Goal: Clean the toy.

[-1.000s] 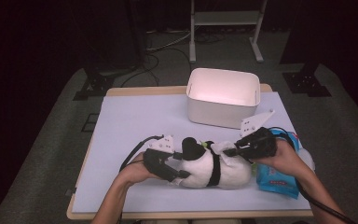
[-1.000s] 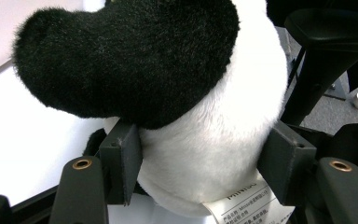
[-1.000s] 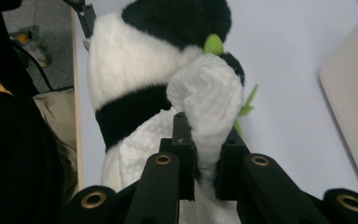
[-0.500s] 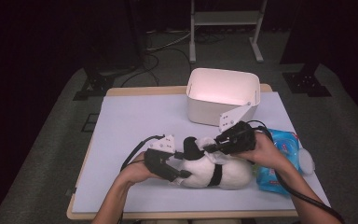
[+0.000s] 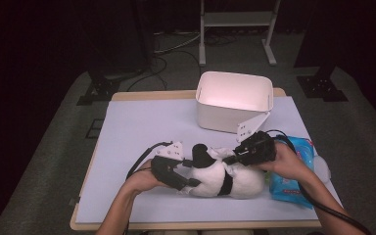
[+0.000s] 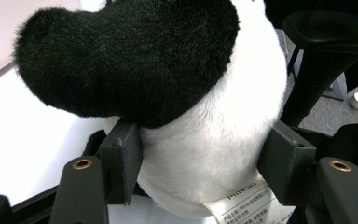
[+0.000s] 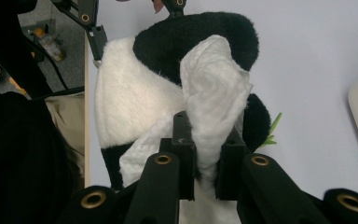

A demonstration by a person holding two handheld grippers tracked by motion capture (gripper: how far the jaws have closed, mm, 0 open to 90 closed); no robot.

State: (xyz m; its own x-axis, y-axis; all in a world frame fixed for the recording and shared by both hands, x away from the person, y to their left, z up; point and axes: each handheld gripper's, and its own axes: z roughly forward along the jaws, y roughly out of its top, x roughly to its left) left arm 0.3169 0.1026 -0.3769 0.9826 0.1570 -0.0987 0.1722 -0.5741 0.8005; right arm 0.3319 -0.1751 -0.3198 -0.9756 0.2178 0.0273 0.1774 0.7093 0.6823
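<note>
Left gripper (image 6: 200, 154) clamps plush panda (image 5: 225, 178), tag reading "Miniso"; right gripper (image 7: 208, 154) pinches white wipe (image 7: 214, 102)

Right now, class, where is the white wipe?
In the right gripper view, the white wipe is pinched in the right gripper, draped against the plush panda.

Your left tongs (image 5: 188, 182) are reaching in from the left, jaws pressing both sides of something soft. Your right tongs (image 5: 232, 159) are pointing leftward, jaws pinching nearly closed, both forearms lying low.
</note>
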